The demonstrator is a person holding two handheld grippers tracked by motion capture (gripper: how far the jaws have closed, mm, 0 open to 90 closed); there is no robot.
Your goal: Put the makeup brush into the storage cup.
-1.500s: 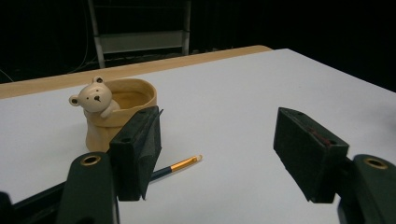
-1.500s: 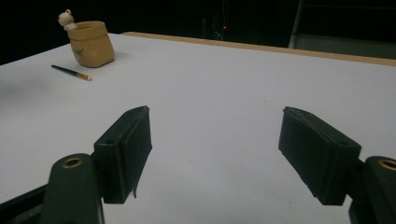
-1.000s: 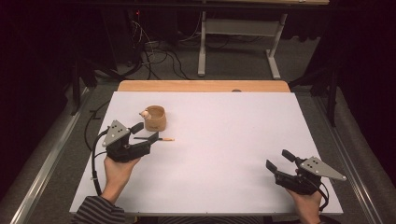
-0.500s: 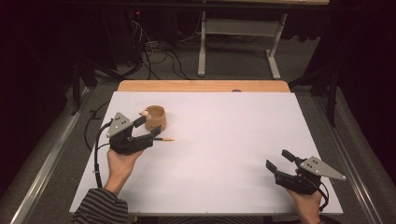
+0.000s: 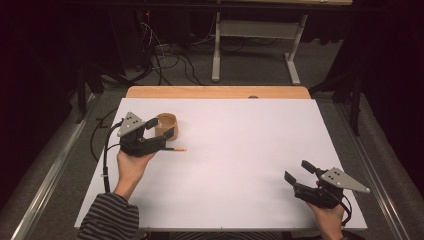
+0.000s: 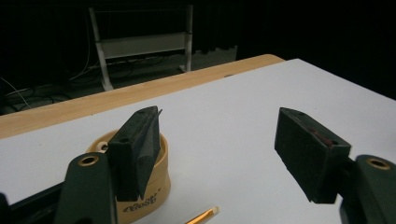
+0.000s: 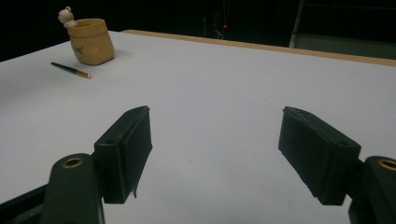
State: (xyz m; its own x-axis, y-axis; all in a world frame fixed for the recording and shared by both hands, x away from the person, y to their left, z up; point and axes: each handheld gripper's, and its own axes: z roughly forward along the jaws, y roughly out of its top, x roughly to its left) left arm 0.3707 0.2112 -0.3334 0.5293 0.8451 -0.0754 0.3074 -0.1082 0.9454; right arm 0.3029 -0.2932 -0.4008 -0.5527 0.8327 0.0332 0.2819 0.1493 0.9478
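Tan ceramic pot between spread fingers of left gripper; thin brush just below. Advisable: centre on pot wall, close gently, avoid nudging brush. Right gripper open, idle, well apart on counter.

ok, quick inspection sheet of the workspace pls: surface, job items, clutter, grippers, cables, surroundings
Surface: white table top, wooden strip along the far edge.
Job's things: tan cup upright, far left; thin brush lying flat beside it.
Clutter: nothing seen.
Grippers: left gripper open, jaws either side of the cup's rim, no grip; right gripper open, holding nothing, near right corner.
Cables: black cable trailing from left gripper; loose cables on the floor.
Surroundings: dark room, metal stand behind.
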